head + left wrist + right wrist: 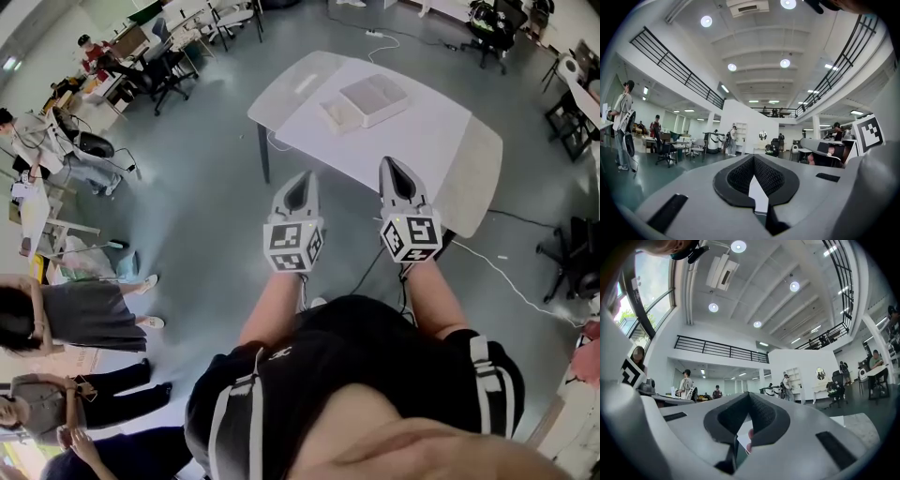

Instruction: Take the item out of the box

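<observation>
Ahead, white table (422,141), grey floor (206,187); box (373,98) possibly open.

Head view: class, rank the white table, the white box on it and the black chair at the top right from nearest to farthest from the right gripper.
1. The white table: just ahead of the right gripper.
2. The white box: on the table, toward its far side.
3. The black chair: beyond the table, top right.

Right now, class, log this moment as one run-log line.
left gripper: shut, empty | right gripper: shut, empty | box: on table, untouched
</observation>
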`<state>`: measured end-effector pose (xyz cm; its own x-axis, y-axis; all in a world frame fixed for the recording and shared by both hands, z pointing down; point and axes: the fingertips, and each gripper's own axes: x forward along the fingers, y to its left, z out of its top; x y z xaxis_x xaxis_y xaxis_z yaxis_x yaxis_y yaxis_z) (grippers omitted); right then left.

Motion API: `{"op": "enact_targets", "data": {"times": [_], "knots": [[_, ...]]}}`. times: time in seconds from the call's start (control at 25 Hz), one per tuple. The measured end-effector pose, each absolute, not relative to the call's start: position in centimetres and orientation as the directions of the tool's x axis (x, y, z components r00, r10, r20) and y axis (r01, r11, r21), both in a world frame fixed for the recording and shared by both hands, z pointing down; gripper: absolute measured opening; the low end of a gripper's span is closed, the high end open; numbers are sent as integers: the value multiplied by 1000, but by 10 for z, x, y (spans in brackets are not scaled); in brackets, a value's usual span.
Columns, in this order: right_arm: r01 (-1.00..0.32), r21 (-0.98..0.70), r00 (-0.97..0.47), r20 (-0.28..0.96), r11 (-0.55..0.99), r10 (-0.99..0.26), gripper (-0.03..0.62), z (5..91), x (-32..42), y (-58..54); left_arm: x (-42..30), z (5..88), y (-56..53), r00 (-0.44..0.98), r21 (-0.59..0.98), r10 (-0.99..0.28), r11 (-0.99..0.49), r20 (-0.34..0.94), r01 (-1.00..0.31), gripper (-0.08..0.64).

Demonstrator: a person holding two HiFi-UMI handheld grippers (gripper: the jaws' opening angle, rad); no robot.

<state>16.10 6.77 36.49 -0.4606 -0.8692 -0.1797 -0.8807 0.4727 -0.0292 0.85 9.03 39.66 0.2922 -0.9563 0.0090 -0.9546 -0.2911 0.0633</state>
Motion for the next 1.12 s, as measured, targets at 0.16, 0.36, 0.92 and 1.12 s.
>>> {"op": "enact_targets", "data": {"times": [0.16,0.36,0.92,1.12], "knots": [[-881,-18,-463,-163,472,-871,14,371,139,66,-9,400,86,306,69,-952,-304,9,-950,12],[-885,-35,-454,-159,465,-877,14,370,107,57,-42,401,76,324,73,-946,-322,7,-944,12],[-912,-12,-403,-142,409,-904,12,384,53,36,-108,409,54,341,80,-940,-339,4,-937,12],[-914,-18,-399,-139,406,-906,14,392,52,15,-111,411,37,337,69,-942,-336,4,-939,12]]}}
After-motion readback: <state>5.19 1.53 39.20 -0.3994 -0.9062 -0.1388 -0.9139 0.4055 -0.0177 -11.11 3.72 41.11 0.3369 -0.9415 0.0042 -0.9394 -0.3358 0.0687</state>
